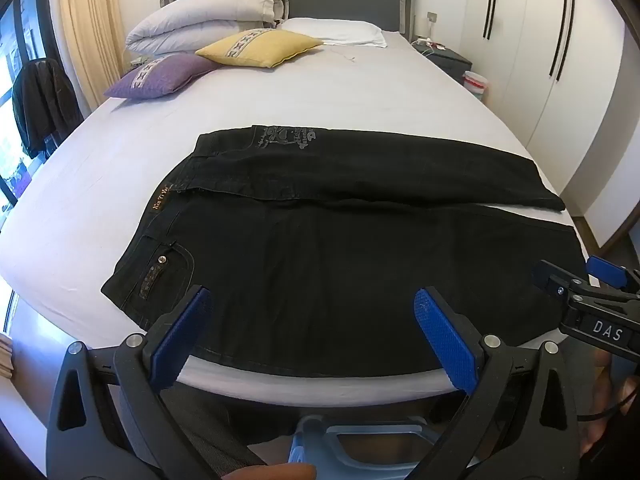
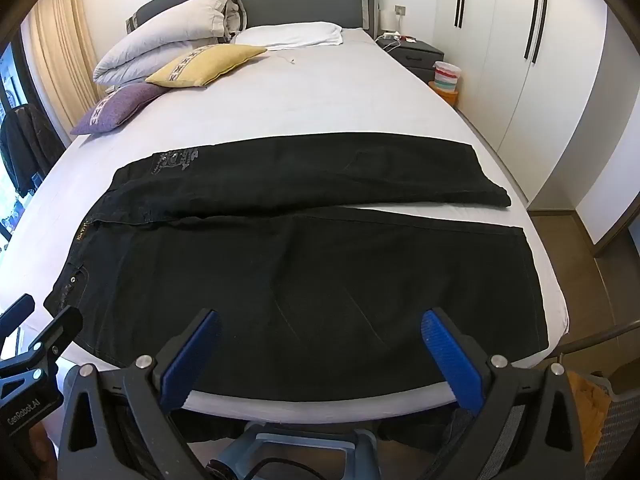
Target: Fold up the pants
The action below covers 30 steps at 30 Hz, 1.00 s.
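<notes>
Item: black denim pants point(image 1: 344, 264), laid flat across the near end of the bed point(image 1: 320, 92), waistband to the left with a tan label and a studded back pocket, the two legs running rightward side by side with a thin gap opening near the hems; grey embroidery marks the far hip pocket. Left gripper point(image 1: 316, 332) and right gripper point(image 2: 320, 348) both hang above the near edge of the pants, blue-padded fingers point(image 1: 444, 340) spread wide and holding nothing. Also present: yellow cushion point(image 1: 260, 48), purple cushion point(image 1: 160, 78), folded duvet point(image 1: 208, 12).
</notes>
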Each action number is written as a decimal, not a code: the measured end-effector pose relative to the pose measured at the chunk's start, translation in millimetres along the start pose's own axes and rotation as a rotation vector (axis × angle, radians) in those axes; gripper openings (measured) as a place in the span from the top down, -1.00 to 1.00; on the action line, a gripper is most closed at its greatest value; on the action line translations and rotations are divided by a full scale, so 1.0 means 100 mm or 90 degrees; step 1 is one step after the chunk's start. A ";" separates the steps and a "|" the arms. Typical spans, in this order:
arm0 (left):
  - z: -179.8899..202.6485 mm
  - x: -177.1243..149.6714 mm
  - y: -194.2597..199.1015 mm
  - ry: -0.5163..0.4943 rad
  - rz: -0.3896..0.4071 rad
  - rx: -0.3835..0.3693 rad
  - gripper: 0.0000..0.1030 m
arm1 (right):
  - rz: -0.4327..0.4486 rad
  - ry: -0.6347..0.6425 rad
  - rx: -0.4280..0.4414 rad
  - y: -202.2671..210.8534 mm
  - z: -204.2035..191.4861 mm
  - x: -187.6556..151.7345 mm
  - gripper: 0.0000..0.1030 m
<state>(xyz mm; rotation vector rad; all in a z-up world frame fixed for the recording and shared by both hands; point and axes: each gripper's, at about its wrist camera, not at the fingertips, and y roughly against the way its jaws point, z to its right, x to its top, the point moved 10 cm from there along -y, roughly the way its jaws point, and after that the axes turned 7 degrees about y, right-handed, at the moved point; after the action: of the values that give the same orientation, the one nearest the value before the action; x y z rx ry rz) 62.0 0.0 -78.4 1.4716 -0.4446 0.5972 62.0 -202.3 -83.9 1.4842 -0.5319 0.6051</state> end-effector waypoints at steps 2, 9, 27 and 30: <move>0.00 0.00 0.00 0.000 -0.003 0.001 -1.00 | 0.000 -0.001 0.001 0.00 0.00 0.00 -1.00; 0.00 0.00 0.00 0.001 -0.002 -0.002 -1.00 | 0.002 0.003 -0.001 -0.03 0.03 -0.02 -1.00; 0.00 -0.01 -0.04 0.001 -0.004 -0.002 -1.00 | 0.000 0.011 -0.002 0.00 -0.06 -0.06 -1.00; 0.00 -0.01 -0.05 0.002 -0.005 -0.002 -1.00 | 0.000 0.011 -0.002 0.00 -0.06 -0.06 -1.00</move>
<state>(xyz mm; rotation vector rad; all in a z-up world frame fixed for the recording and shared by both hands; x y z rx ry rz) 64.2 0.4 -82.7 1.4693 -0.4377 0.5925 57.5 -196.3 -88.6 1.4756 -0.5184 0.6162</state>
